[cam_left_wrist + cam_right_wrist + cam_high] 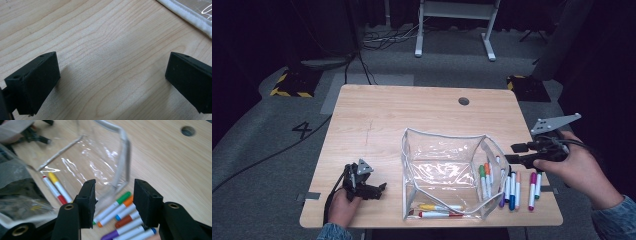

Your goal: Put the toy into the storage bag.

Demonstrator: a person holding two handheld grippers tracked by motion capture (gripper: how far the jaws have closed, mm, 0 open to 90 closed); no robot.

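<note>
A clear plastic pouch [439, 134] with a white rim stands open in the middle of the wooden table [377, 115]. Inside it lie a yellow-capped marker [434, 206] and a red-capped marker [437, 214]. A row of several coloured markers [512, 186] lies just right of the pouch. My right gripper [511, 153] hovers over that row, open, with nothing between its jaws [114, 192]; below them are the green marker [123, 197] and the pouch wall [125, 152]. My left gripper [381, 188] rests low on the table left of the pouch, open and empty [112, 82].
The pouch's white edge [190, 15] lies just ahead of the left gripper. A cable hole [463, 101] sits near the table's far edge. Bare wood stretches across the table's far half and left side. A white desk frame [457, 25] stands on the floor beyond.
</note>
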